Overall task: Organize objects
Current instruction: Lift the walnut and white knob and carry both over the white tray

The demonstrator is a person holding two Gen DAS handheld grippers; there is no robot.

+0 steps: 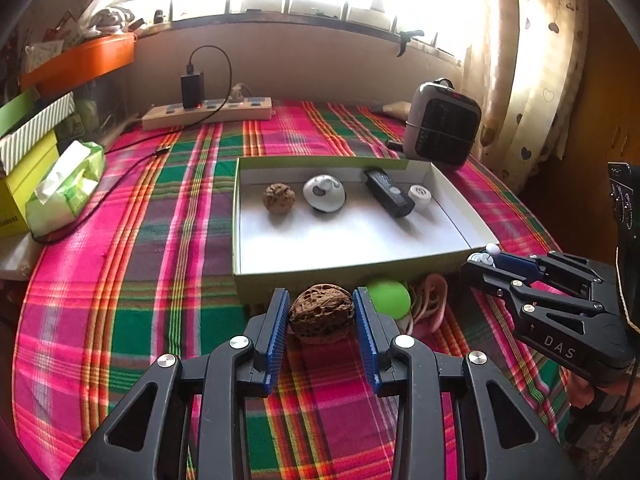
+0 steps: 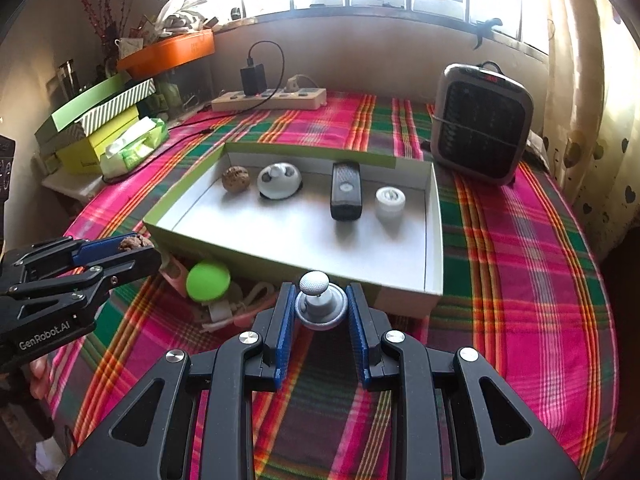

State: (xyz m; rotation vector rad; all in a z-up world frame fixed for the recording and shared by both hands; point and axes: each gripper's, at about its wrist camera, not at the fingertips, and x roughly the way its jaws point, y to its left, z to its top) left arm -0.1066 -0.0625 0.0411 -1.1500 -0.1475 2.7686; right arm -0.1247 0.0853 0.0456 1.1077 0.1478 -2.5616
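before the tray's (image 1: 360, 276) near wall, left tongs (image 1: 322, 314) gripping walnut (image 1: 322, 312), right tongs (image 2: 320, 308) gripping knob (image 2: 320, 304)

Both fisheye cameras sit just behind their own tongs and look forward and steeply down at the plaid-clothed table (image 1: 168, 208), toward the bright window at twelve o'clock. Each is close to the shallow green-edged white cardboard tray (image 1: 360, 268) (image 2: 434, 240), which both share. The left view catches the right tongs (image 1: 486, 258) at three o'clock; the right view catches the left tongs (image 2: 136, 246) at nine.
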